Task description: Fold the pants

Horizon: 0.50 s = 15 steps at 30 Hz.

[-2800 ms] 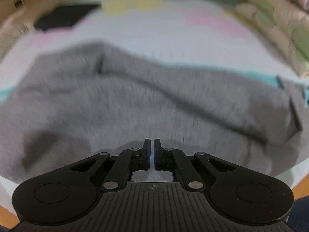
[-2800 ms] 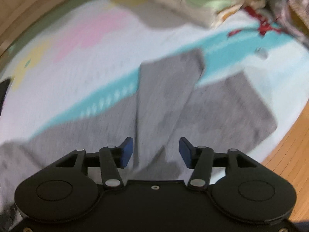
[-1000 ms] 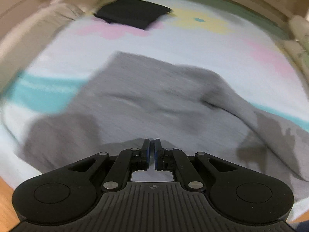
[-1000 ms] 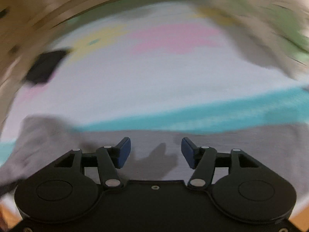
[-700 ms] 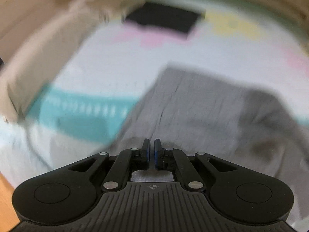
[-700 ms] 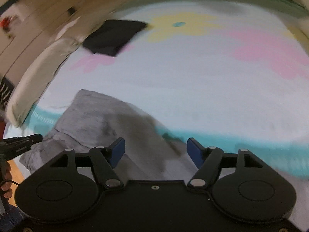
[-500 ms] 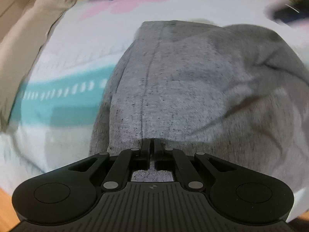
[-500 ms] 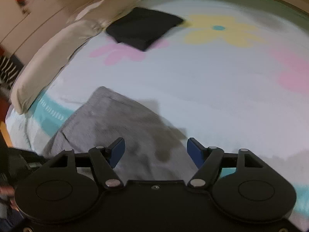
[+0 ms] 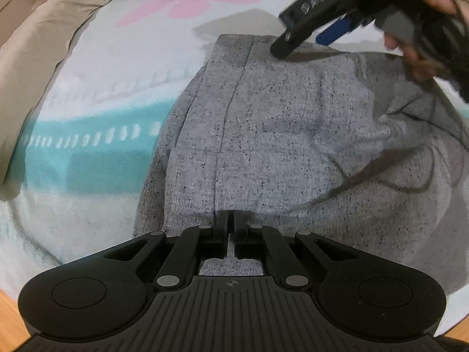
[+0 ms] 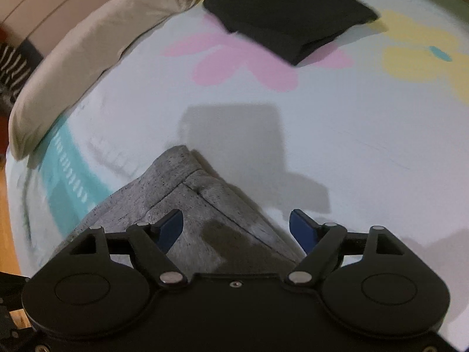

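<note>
You are working over the bed (image 10: 337, 146), where the grey pants (image 9: 278, 135) are lying bunched and partly folded on a pale sheet printed with a teal band and pink and yellow flowers. Your left gripper (image 9: 230, 220) is pointing steeply down at the near edge of the pants with its jaws drawn together; the grey cloth is running right up to the tips, but you cannot tell from this view whether any fabric is pinched between them. Your right gripper (image 10: 236, 226) is hovering over the far corner of the pants, where the hem seam is showing, and its jaws are opening, standing wide apart with the cloth below and between them, the blue pads (image 10: 170, 228) pressing on nothing. In the left wrist view that same gripper (image 9: 307, 26) is reaching in from the upper right, carried by your hand (image 9: 425, 29). A folded black garment (image 10: 290, 14) is lying well apart, farther up the bed, near a beige pillow (image 10: 88, 52) along the left side.
</note>
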Each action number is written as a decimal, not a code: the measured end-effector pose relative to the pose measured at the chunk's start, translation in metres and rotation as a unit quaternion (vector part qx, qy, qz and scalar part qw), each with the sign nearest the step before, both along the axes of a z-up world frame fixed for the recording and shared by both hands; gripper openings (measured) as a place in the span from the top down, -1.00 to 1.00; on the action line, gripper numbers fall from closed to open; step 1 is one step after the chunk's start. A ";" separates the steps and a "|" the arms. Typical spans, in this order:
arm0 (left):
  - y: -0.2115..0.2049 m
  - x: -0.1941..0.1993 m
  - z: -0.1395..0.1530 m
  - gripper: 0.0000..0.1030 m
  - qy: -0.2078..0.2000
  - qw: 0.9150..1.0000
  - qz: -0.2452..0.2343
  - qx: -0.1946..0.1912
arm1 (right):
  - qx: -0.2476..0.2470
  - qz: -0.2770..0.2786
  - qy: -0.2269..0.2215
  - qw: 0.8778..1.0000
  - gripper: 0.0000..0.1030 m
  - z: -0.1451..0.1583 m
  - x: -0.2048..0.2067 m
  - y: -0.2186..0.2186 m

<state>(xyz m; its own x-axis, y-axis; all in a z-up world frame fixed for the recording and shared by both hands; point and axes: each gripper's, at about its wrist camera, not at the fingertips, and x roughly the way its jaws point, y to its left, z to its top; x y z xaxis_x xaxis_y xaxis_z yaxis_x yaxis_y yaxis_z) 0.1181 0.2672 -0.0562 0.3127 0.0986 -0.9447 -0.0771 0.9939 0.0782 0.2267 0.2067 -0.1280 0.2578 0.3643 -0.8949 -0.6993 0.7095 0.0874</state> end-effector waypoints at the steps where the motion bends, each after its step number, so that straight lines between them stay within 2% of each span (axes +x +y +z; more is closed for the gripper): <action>1: 0.003 0.001 0.000 0.94 -0.001 1.000 0.003 -0.004 | -0.001 0.005 0.007 1.000 -0.58 -0.004 0.002 0.002; 3: 0.006 0.002 -0.001 0.94 -0.001 1.000 0.007 -0.009 | -0.002 0.019 0.030 0.999 -0.62 -0.014 0.003 0.005; 4: 0.007 0.003 -0.001 0.94 -0.001 1.000 0.008 -0.010 | 0.000 0.023 0.024 0.999 -0.55 -0.015 0.001 0.007; 5: 0.007 0.003 -0.001 0.94 -0.002 1.000 0.009 -0.012 | 0.000 0.032 0.016 0.999 -0.20 -0.013 -0.004 0.008; 6: 0.009 0.005 -0.002 0.94 -0.003 1.000 0.011 -0.013 | -0.002 0.041 0.014 0.999 -0.02 -0.012 -0.009 0.009; 7: 0.011 0.006 0.000 0.94 -0.006 1.000 0.016 -0.016 | -0.009 0.045 0.007 0.999 0.37 -0.009 -0.015 0.011; 8: 0.012 0.007 0.002 0.93 -0.012 0.999 0.023 -0.019 | -0.022 0.042 -0.009 0.999 0.59 -0.006 -0.020 0.012; 10: 0.019 0.009 0.013 0.93 -0.047 0.998 0.046 -0.026 | -0.048 0.058 -0.048 0.996 0.70 0.004 -0.036 0.017; 12: 0.027 0.009 0.026 0.93 -0.093 0.993 0.075 -0.013 | -0.055 0.065 -0.108 0.991 0.77 0.025 -0.048 0.021; 14: 0.032 0.009 0.034 0.93 -0.121 0.988 0.096 -0.011 | -0.043 0.026 -0.147 0.988 0.78 0.046 -0.040 0.025; 15: 0.034 0.010 0.035 0.93 -0.129 0.986 0.103 -0.023 | -0.042 0.000 -0.153 0.987 0.77 0.052 -0.032 0.026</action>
